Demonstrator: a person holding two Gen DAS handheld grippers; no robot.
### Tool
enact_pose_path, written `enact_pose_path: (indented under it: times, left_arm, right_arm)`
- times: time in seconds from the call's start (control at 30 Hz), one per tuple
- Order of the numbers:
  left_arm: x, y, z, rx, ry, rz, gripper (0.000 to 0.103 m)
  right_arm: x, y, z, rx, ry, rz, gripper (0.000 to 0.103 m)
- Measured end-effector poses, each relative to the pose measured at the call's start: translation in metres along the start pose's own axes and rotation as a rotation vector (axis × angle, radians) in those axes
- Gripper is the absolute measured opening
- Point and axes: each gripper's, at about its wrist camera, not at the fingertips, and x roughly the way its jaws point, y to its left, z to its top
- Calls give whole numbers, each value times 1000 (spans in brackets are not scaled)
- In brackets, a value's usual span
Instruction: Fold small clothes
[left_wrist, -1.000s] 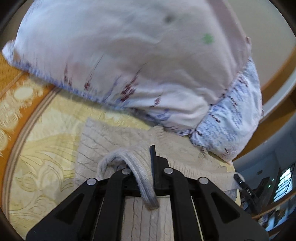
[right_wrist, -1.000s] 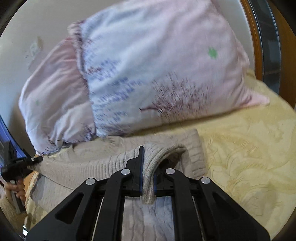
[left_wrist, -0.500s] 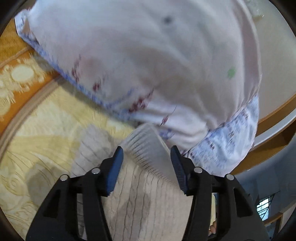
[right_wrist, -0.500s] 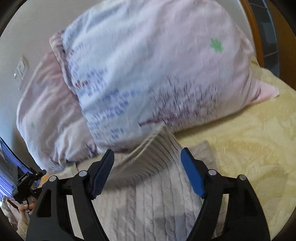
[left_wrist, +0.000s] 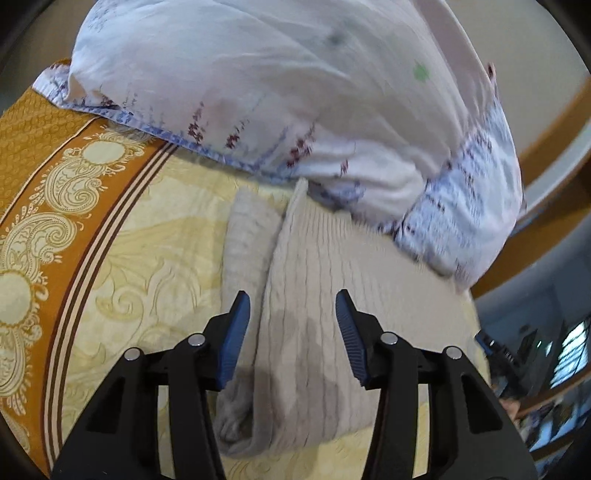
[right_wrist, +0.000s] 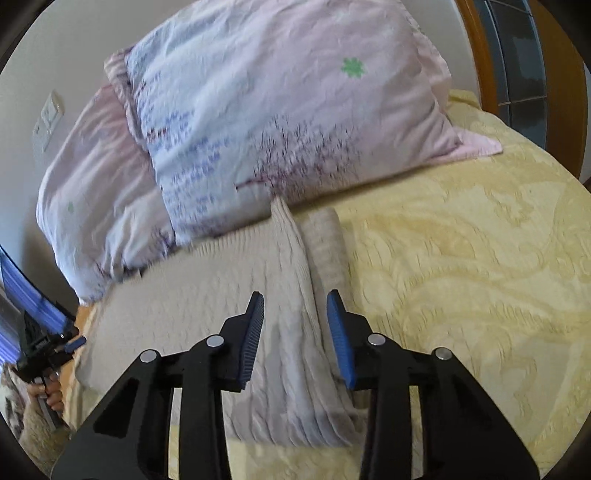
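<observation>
The right claw is seen above a beige knitted garment, its jaws closing with nothing pressed between the blue pads. The garment is laid on a yellow bedspread, touching a flowered pillow.

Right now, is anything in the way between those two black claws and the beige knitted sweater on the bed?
Nothing visible. The sweater lies directly under the left gripper and right gripper, whose jaws are closing without pinching fabric. The pillow only touches the sweater's far edge.
</observation>
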Motion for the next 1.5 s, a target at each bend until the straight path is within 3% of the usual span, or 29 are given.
enact_pose_path:
  times: [0.23,0.33,0.5,0.7,0.93,1.13,1.3,1.37,1.4,1.47,1.5]
  left_arm:
    - [10,-7,-11,45,33,36,43]
    - [14,-3,-15,33,50,37,36]
    - [15,3,-17,9,62,21,9]
    - [3,7,-18,-3,44,1,7]
    - [-10,8,-21,24,43,-13,7]
    - [-1,20,-25,6,74,9,7]
    - [2,15,-25,23,74,28,10]
    - [-4,13,-24,29,57,31,14]
    - [-9,10,-22,36,39,33,23]
    - [-19,4,-20,54,-9,46,37]
    - [-21,1,-20,62,-24,45,43]
  right_arm:
    - [7,2,-13,-47,46,-9,27]
    - [9,2,-15,-55,58,-4,14]
    - [3,8,-17,-79,26,-7,12]
    - [-15,15,-14,-78,-23,-2,11]
    - [-25,14,-23,-56,-13,-16,11]
    - [-7,8,-32,-60,53,-123,11]
    - [2,8,-33,-63,75,-157,11]
    - [-4,10,-30,-52,59,-155,20]
    - [-11,14,-27,-53,25,-162,25]
    - [-20,24,-22,-79,-39,-144,49]
    - [-22,28,-20,-94,-51,-127,49]
